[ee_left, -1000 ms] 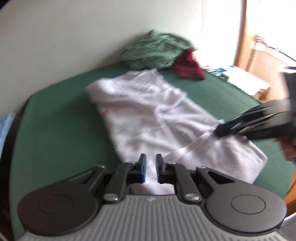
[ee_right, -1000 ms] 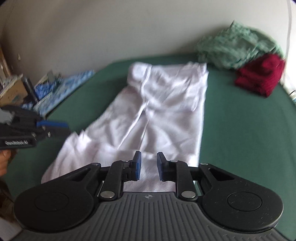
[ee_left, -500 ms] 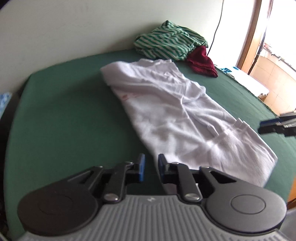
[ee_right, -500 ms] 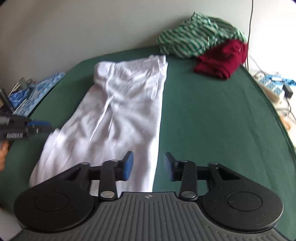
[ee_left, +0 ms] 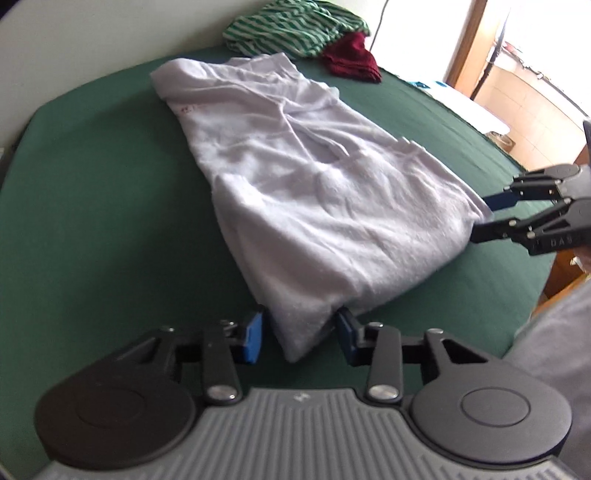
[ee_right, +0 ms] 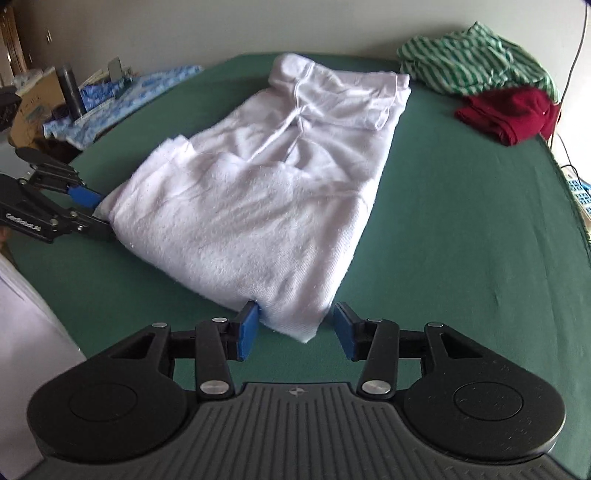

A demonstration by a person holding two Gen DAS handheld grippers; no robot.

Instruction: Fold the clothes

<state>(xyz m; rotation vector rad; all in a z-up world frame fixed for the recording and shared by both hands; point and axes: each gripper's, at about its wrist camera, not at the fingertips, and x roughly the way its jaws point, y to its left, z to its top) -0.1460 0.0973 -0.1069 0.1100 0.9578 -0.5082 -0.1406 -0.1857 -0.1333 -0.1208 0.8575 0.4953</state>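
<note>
A white garment point(ee_left: 314, 192) lies lengthwise on the green table point(ee_left: 92, 206), folded in half along its length. My left gripper point(ee_left: 299, 338) is open with the garment's near left corner between its pads. My right gripper point(ee_right: 295, 330) is open with the near right corner point(ee_right: 295, 317) between its pads. The garment also shows in the right wrist view point(ee_right: 266, 195). Each gripper shows in the other's view: the right gripper point(ee_left: 487, 214) at the far corner, the left gripper point(ee_right: 92, 210) at the left edge.
A green striped garment point(ee_left: 291, 26) and a dark red one point(ee_left: 351, 59) lie heaped at the far end of the table; both show in the right wrist view point(ee_right: 476, 62) point(ee_right: 509, 110). A blue patterned cloth and boxes point(ee_right: 92, 96) sit beyond the table's left edge.
Both grippers have opened wide and moved down to the garment's near end. Each now has a near corner between its pads. The garment lies closer and more bunched at the near end.
</note>
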